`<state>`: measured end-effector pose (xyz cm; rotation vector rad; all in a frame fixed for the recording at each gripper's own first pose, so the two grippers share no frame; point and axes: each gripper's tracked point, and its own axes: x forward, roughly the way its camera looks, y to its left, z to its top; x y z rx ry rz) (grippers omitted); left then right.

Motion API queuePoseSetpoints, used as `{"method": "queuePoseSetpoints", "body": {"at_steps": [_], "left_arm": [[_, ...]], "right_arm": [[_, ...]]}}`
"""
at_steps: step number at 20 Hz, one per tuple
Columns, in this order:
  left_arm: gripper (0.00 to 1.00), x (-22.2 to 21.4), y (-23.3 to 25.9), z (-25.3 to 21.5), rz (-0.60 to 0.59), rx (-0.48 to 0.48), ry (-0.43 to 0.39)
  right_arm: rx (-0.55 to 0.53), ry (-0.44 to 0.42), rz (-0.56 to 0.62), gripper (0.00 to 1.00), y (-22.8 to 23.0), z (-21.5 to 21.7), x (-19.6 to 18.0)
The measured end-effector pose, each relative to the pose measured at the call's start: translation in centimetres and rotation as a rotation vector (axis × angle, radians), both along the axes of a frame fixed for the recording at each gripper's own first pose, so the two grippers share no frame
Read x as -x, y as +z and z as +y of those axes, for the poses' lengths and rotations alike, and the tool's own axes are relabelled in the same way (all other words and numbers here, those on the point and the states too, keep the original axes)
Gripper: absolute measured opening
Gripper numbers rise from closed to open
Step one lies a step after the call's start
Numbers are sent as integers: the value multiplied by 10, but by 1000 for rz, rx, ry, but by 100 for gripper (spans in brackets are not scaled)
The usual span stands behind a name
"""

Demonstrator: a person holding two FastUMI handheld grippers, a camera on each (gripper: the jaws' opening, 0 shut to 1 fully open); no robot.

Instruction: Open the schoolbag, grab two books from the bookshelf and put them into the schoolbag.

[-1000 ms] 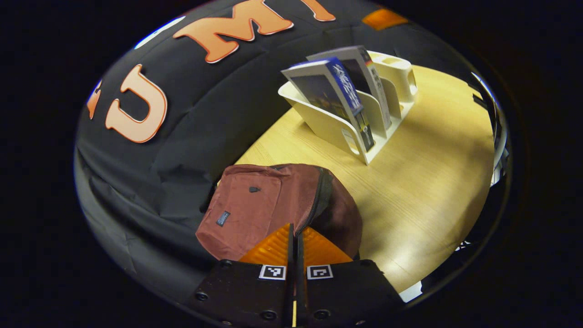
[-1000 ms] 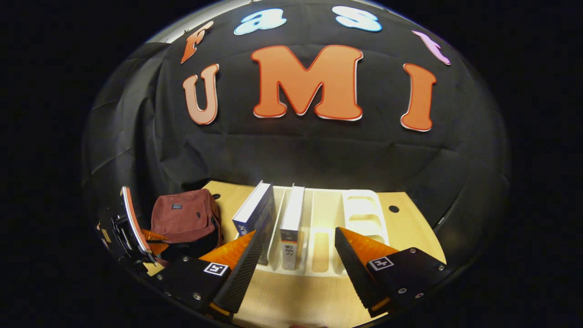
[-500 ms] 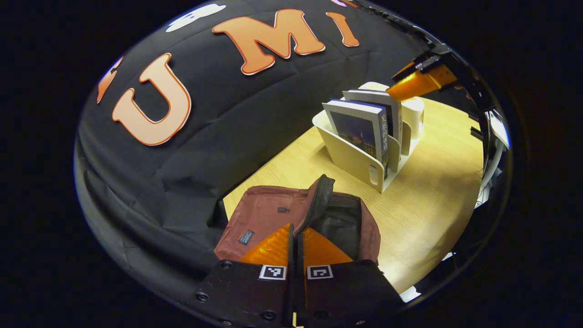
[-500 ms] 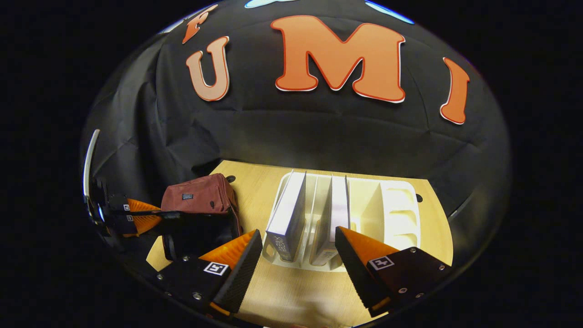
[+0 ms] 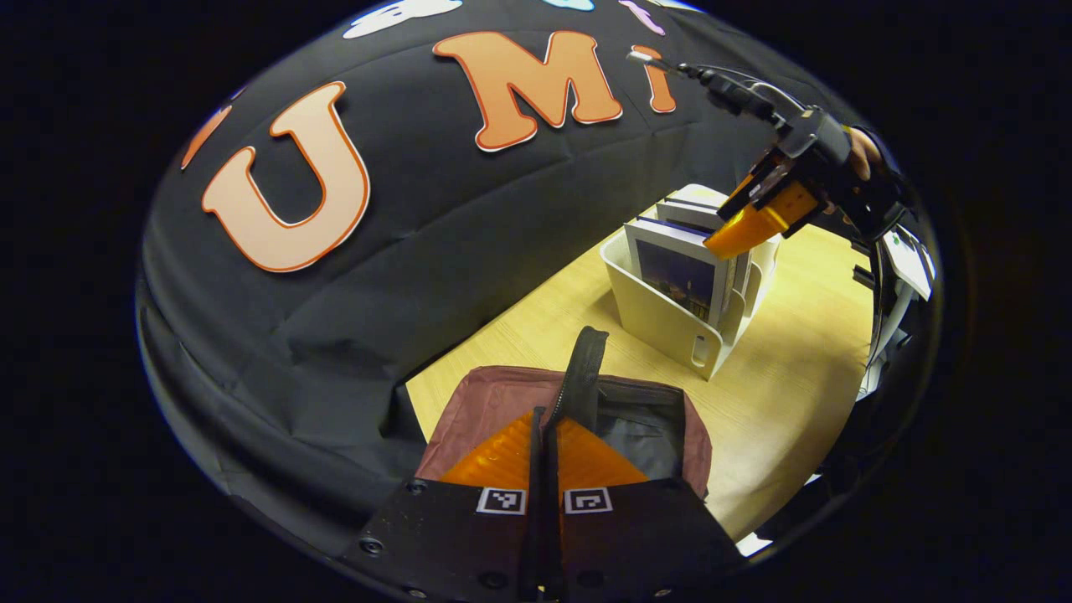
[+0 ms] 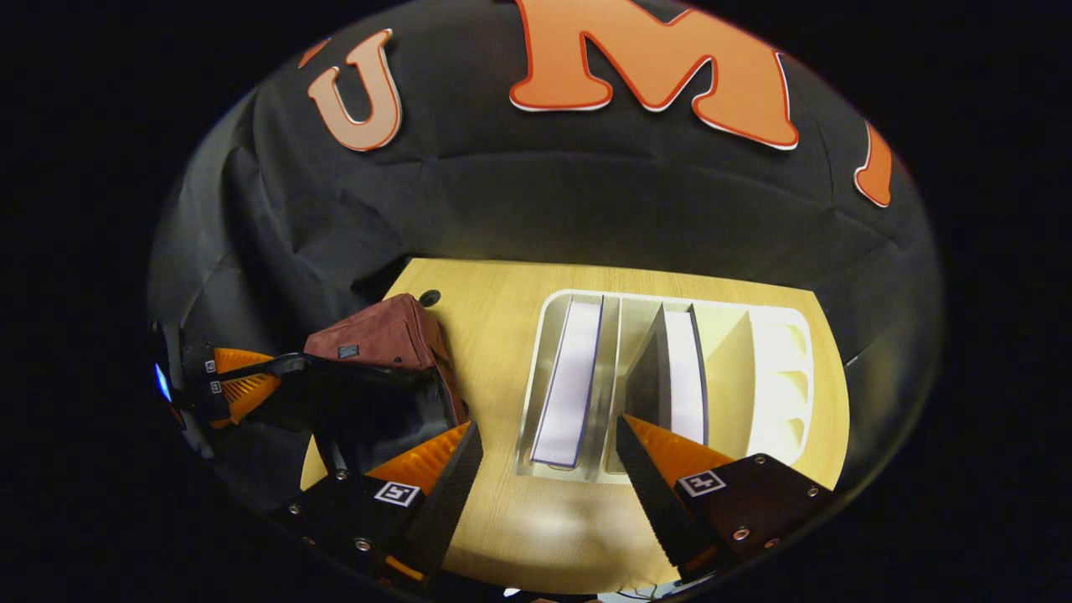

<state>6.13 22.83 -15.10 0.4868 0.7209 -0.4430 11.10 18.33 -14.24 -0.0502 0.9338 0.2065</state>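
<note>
My left gripper pinches the maroon fabric schoolbag's black flap; my right gripper gapes wide above the blue-edged book.

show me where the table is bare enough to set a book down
Bare table runs along the near edge in front of the bookshelf, and in a strip between the schoolbag and the bookshelf. The shelf's first two slots each hold a book; the next slot looks empty. The schoolbag's side is crowded, where the left gripper holds its flap up.
</note>
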Motion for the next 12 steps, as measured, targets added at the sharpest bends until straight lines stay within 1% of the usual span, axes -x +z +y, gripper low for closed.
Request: {"method": "queuePoseSetpoints", "body": {"at_steps": [2,6,8,9,12], "left_arm": [[2,2,-2,-4,2,26,-8],[2,5,-6,-1,-6,70,6],[2,7,-9,-1,-2,88,10],[2,8,-11,0,0,96,13],[2,10,-14,4,3,109,25]], "right_arm": [[33,-13,66,95,-12,-5,-6],[12,-44,220,96,-32,-1,-22],[16,-50,273,95,-39,0,-36],[31,-67,297,95,-44,-3,-42],[35,-93,369,88,-59,1,-52]]}}
